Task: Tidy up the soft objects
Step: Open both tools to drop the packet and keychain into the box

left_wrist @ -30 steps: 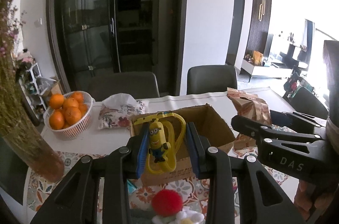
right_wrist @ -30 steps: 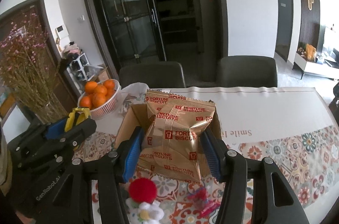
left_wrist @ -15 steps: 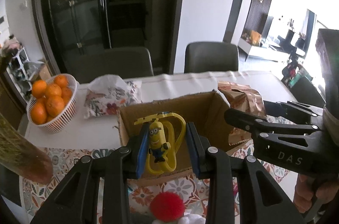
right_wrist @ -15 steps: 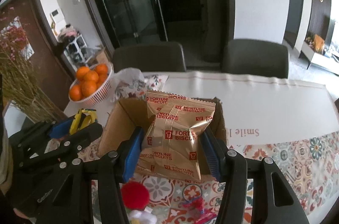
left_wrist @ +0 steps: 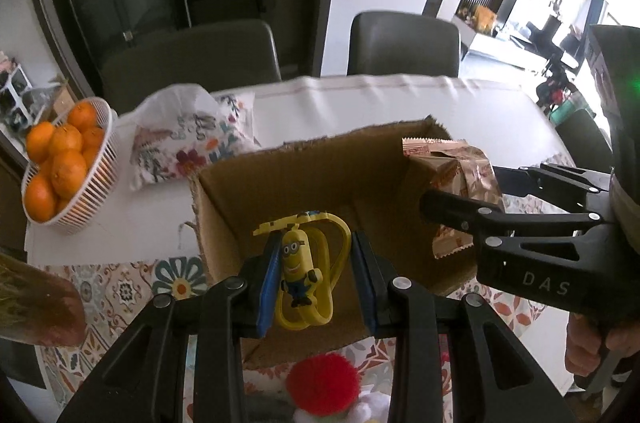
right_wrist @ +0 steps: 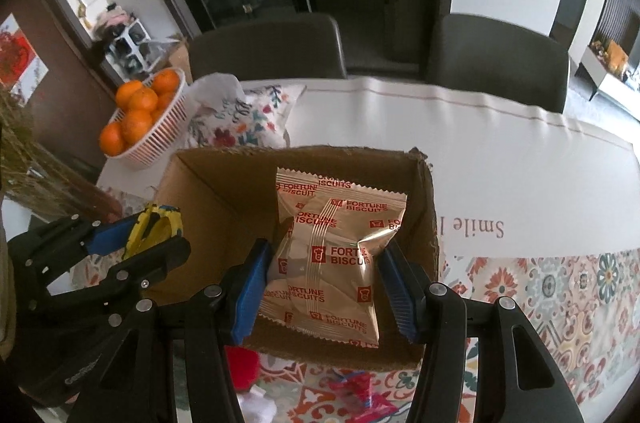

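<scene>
Both grippers now over the open cardboard box, each carrying one item.

The Fortune Biscuits packet (right_wrist: pixel 332 259), a puffy gold foil pouch with red print, hangs pinched between the right gripper (right_wrist: pixel 326 287) jaws above the right half of the cardboard box (right_wrist: pixel 200 199); a second ago it sat lower in front of the box, so it has been carried forward over the opening. The yellow Minion toy (left_wrist: pixel 300 271) with its looped strap is clamped in the left gripper (left_wrist: pixel 316 283) over the box's near left side, likewise advanced. Both look ready to drop in. Beyond the box lie a floral pouch (right_wrist: pixel 244 119) and a basket of oranges (right_wrist: pixel 160 135); a red pompom (left_wrist: pixel 322 381) waits on the near side.
</scene>
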Tool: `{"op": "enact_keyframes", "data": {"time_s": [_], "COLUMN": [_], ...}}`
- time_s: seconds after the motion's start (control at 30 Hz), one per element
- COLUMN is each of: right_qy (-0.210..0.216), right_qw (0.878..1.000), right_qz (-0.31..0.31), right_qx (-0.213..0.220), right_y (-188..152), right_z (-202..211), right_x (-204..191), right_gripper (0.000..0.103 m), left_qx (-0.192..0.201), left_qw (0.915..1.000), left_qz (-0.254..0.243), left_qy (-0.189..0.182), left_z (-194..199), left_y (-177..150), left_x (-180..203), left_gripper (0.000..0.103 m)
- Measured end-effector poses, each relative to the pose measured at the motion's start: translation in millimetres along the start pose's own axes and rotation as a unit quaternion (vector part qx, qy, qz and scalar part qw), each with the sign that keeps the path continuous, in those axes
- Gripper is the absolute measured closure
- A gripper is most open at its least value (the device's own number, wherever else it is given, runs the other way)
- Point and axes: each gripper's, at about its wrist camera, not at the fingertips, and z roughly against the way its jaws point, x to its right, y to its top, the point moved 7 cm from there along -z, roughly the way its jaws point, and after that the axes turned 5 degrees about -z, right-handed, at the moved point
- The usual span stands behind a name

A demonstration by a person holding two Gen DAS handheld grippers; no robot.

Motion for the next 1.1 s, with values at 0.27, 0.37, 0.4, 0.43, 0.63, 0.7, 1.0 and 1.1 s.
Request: {"op": "enact_keyframes", "data": {"time_s": [0.27,0.37,0.4,0.43,0.63,0.7,1.0,1.1], "right_qy": [0.000,0.007,0.012,0.016,0.011,0.006,-0.024,-0.034], "right_qw": [0.999,0.998,0.998,0.998,0.997,0.998,0.999,0.999], "right_qz": [-0.007,-0.009,-0.008,-0.009,-0.022,-0.025,-0.019,-0.015], "right_qx": [-0.043,-0.056,-0.062,-0.067,-0.070,-0.065,-0.009,0.008], "right_y": [-0.2,-2.3,-3.3,-4.6,-5.3,-5.5,-6.2,-10.9], "right_z": [-27.4,-33.1,-34.6,-35.9,-35.1,-30.9,10.2,23.2], "right_x": [5.9,5.7,4.6,3.7,7.8,9.0,4.0,-1.1], "right_gripper": [0.047,0.046,0.045,0.043,0.038,0.038,0.038,0.038], "left_qx": [-0.046,-0.045,-0.044,-0.043,-0.036,-0.037,-0.018,-0.010], "left_qw": [0.9988,0.9989,0.9989,0.9990,0.9991,0.9988,0.9983,0.9979], "left_qz": [-0.013,-0.015,-0.014,-0.013,0.002,0.006,0.007,0.006], "left_qy": [-0.005,-0.002,0.001,0.004,0.021,0.032,0.056,0.064], "left_z": [-19.0,-18.8,-18.2,-17.2,-7.7,-2.3,34.8,48.0], "left_y": [-3.4,-2.9,-2.5,-2.2,-3.2,-5.5,-23.1,-31.3], "left_x": [1.4,1.4,0.5,-0.2,-5.5,-7.4,-7.3,-8.2], "left_gripper": [0.069,0.052,0.049,0.046,0.039,0.037,0.034,0.033]}}
